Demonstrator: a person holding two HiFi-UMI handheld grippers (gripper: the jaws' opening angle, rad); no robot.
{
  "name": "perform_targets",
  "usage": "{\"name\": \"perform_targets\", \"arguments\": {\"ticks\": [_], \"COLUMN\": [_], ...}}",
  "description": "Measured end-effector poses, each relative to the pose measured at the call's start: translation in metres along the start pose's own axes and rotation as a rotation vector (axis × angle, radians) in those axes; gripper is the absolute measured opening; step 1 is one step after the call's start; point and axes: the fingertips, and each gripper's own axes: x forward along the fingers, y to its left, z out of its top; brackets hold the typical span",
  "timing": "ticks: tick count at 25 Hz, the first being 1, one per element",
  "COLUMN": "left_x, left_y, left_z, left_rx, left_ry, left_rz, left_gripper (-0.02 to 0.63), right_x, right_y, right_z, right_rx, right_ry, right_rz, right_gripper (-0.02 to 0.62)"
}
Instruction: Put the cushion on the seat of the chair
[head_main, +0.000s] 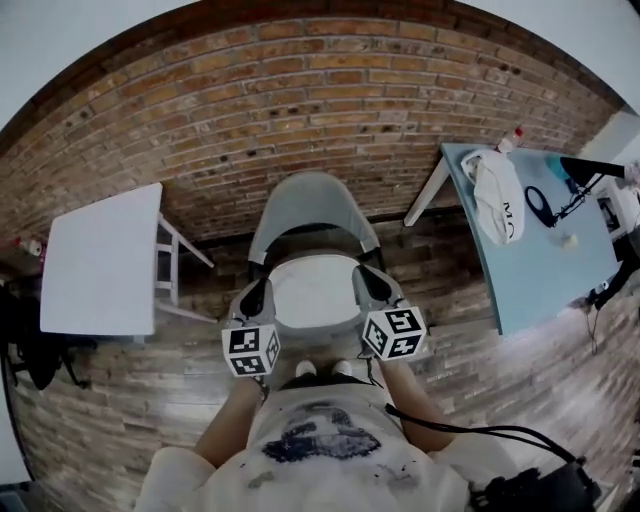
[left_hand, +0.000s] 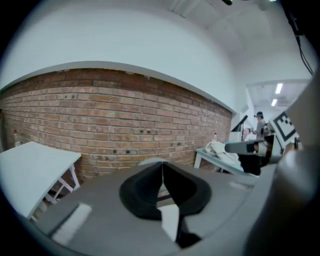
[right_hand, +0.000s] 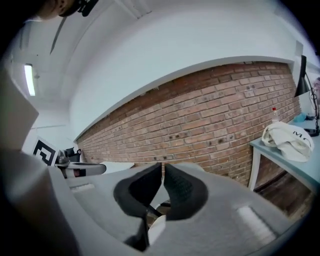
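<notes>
- Seat edges of the chair (head_main: 312, 210) sit behind the left gripper (head_main: 258, 292) and the right gripper (head_main: 368, 285).
- On the blue table (head_main: 540, 285), the small items (head_main: 570, 240) are too tiny to name; one is perhaps a bottle (head_main: 512, 140).

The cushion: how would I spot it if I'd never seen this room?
Against the brick wall, between a white table and a pale blue table, stands a grey chair. The cushion is the rounded white pad on its seat, paler than the grey backrest.

White cushion (head_main: 315, 290) flat on grey chair (head_main: 312, 205) seat.
</notes>
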Motion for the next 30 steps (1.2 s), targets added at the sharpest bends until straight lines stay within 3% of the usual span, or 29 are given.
{"name": "perform_targets", "arguments": {"ticks": [11, 30], "left_x": [-0.02, -0.001], "left_y": [-0.023, -0.029], "left_z": [0.055, 0.059], "left_rx": [0.044, 0.039], "left_ry": [-0.088, -0.083], "left_rz": [-0.031, -0.041], "left_gripper": [-0.009, -0.009], "right_x": [-0.016, -0.008], "right_y": [0.025, 0.018], "right_z": [0.053, 0.053], "right_rx": [-0.062, -0.069], "right_ry": [-0.058, -0.044], "right_rz": [0.054, 0.056], "right_gripper": [-0.002, -0.003]}}
